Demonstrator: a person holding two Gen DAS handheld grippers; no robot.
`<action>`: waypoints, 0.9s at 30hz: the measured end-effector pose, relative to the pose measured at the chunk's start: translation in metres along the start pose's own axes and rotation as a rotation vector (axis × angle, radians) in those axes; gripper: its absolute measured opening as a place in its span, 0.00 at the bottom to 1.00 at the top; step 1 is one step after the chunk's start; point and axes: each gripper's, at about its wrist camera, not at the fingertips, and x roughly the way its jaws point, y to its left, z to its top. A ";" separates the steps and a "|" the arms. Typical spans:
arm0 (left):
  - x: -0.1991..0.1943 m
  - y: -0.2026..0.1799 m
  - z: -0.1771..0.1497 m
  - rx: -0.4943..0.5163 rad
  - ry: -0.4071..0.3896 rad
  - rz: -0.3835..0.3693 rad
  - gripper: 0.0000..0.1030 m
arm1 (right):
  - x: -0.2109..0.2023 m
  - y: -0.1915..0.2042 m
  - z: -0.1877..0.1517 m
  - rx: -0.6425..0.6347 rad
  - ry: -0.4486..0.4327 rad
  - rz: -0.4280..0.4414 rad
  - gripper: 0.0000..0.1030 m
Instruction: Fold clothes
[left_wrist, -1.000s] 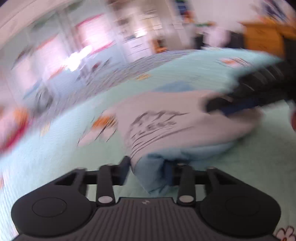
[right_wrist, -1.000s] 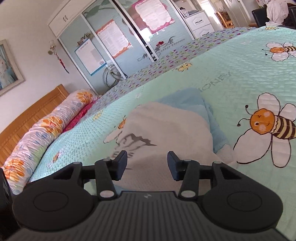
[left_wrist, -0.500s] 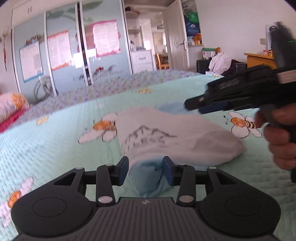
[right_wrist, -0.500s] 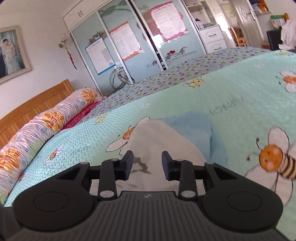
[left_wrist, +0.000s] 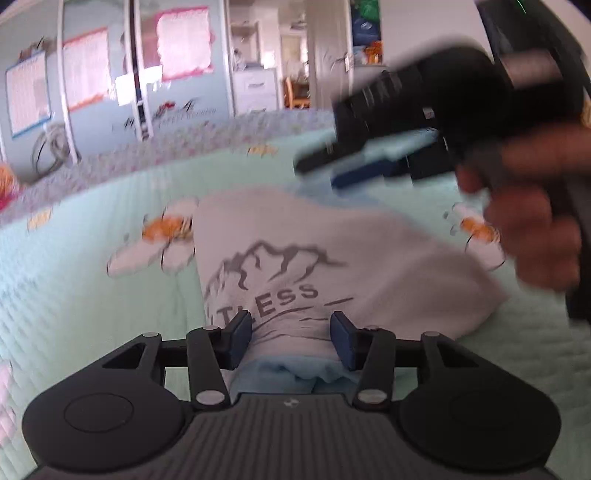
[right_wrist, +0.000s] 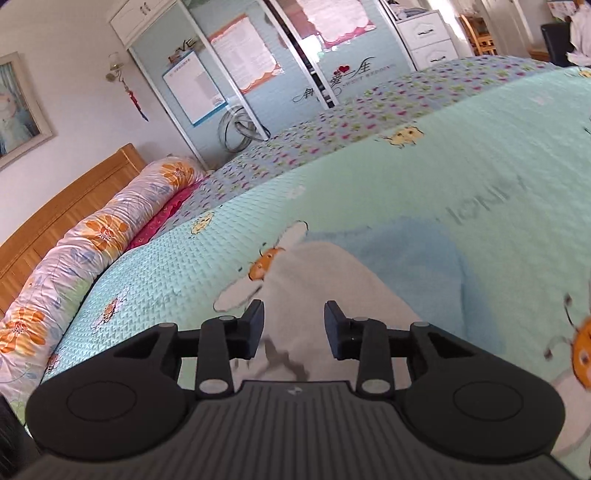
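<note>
Left gripper (left_wrist: 291, 339) jaws apart over folded grey T-shirt (left_wrist: 332, 266) (mountain print, "LESS" legible) on bee-print quilt (left_wrist: 92, 314); right gripper (left_wrist: 332, 173), hand-held, blurred above

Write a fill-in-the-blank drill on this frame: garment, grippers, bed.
1. The folded grey T-shirt with a mountain print lies on a light ____ garment.
2. The left gripper has its jaws ____, with cloth between them.
3. The mint quilted bedspread is printed with cartoon ____.
4. The right gripper holds ____.

Missing words: blue; open; bees; nothing
</note>
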 end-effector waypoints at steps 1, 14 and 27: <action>-0.002 0.002 -0.007 -0.011 -0.024 -0.004 0.49 | 0.010 0.003 0.007 -0.006 0.009 0.002 0.36; -0.003 0.011 -0.015 -0.105 -0.077 -0.066 0.53 | 0.110 -0.002 0.049 0.002 0.186 -0.130 0.35; -0.001 0.009 -0.015 -0.084 -0.080 -0.066 0.60 | 0.046 -0.051 0.062 0.087 -0.008 -0.176 0.38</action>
